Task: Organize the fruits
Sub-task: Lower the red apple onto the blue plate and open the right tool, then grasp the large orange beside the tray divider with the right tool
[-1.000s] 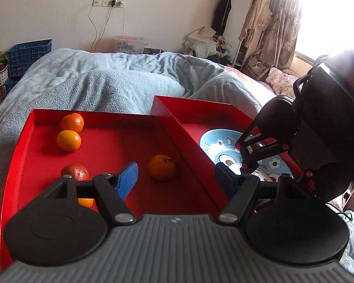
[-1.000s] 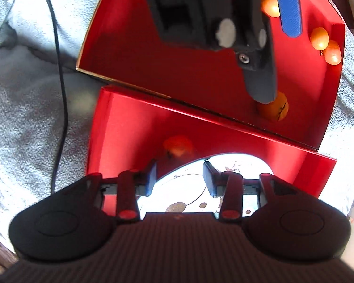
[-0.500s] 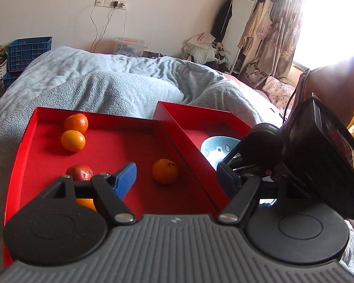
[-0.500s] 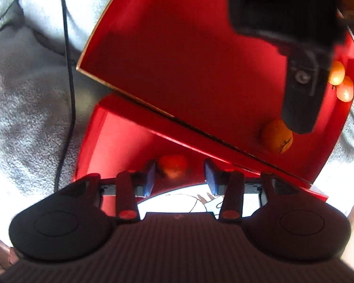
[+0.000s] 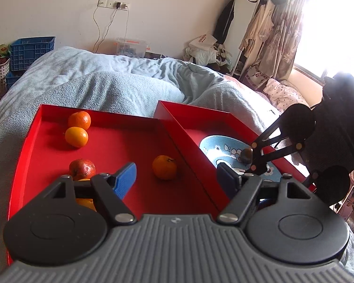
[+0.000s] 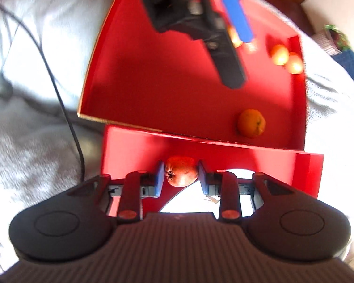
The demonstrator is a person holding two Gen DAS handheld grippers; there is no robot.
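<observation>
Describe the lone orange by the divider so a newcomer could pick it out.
Find the large red tray on the blue blanket. Follow its right wall, next to the smaller tray with the blue bowl. The orange sits alone there with a green stem nub; the others cluster at the left.

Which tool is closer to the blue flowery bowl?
Right. The right tool hangs over the bowl, shut on a tangerine. The left tool hovers beside it, over the bigger red tray.
</observation>
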